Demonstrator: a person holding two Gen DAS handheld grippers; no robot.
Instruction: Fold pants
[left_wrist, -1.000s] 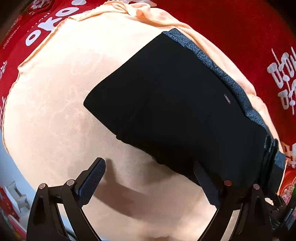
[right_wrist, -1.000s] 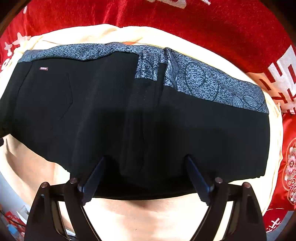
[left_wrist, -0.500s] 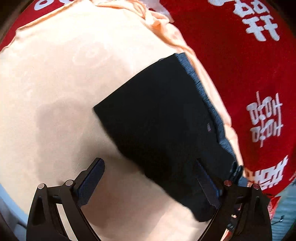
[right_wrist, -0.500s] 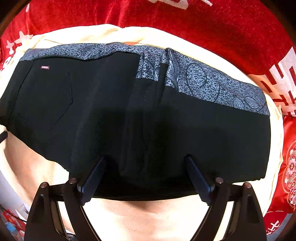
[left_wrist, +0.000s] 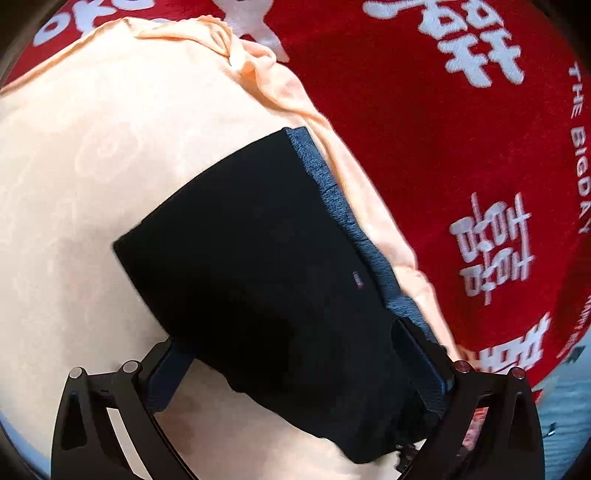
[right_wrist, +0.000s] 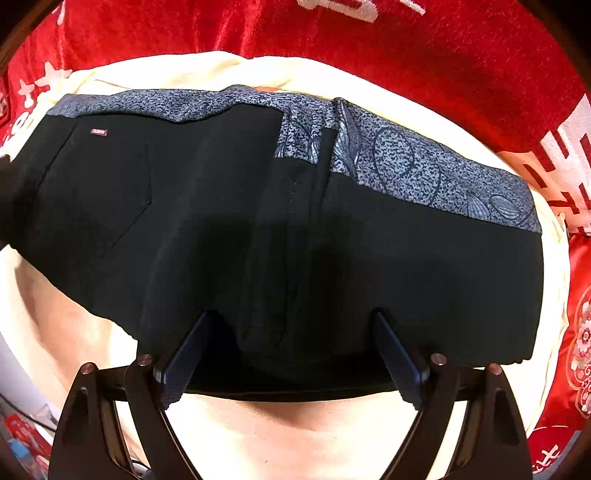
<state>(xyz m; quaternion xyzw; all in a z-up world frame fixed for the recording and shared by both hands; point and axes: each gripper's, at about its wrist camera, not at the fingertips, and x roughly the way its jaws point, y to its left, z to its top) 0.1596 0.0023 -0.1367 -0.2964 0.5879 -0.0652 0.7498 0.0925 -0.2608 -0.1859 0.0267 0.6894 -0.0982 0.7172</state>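
The black pants (right_wrist: 258, 221) lie folded on a peach cloth, with a grey patterned waistband (right_wrist: 424, 170) along the far edge. In the left wrist view the pants (left_wrist: 258, 251) show as a dark slab with the waistband (left_wrist: 332, 192) on its right side. My left gripper (left_wrist: 295, 354) is open, its fingers (left_wrist: 166, 376) straddling the near end of the pants. My right gripper (right_wrist: 291, 347) is open, its fingers (right_wrist: 184, 354) spread wide over the near edge of the pants. The fabric hides the fingertips.
The peach cloth (left_wrist: 74, 184) covers a round surface; it also shows in the right wrist view (right_wrist: 295, 435). A red cloth with white lettering (left_wrist: 461, 129) lies beyond it and to the right. Small clutter (right_wrist: 22, 439) sits low at the left.
My left gripper has swung and moved in over the end of the pants, so its fingers now straddle the fabric. The right gripper has barely moved.
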